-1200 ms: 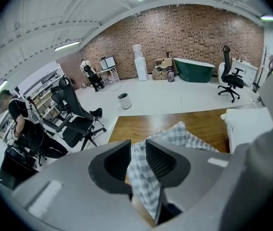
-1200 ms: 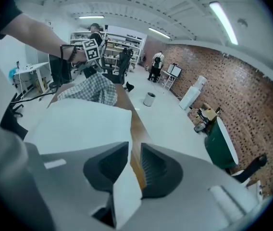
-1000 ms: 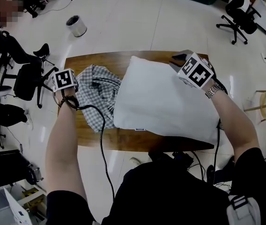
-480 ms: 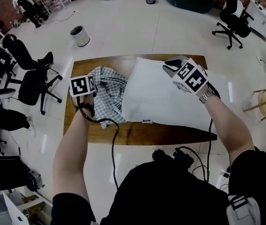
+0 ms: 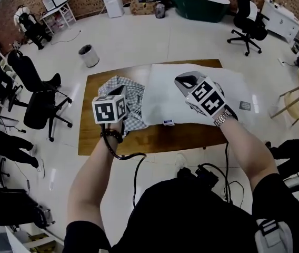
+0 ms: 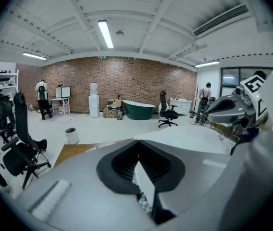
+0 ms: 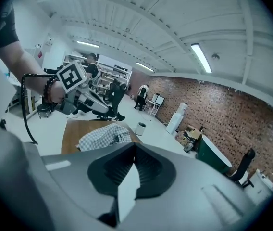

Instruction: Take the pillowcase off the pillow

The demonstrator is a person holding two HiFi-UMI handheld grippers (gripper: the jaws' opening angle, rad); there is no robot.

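On the wooden table [image 5: 94, 138] the white pillow [image 5: 160, 99] lies flat. Its long axis runs left to right along the tabletop, and its left end touches the crumpled checked pillowcase [image 5: 135, 101], which is fully off it. We see the left gripper [image 5: 119, 90] above the pillowcase and the right gripper [image 5: 183, 79] above the pillow. Both pairs of jaws have just closed and are pressed together with nothing between them.

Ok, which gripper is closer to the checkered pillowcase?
Left. The left gripper, shut, is held just over the near edge of the checkered pillowcase. The right gripper, also shut, is over the white pillow, off to the pillowcase's right.
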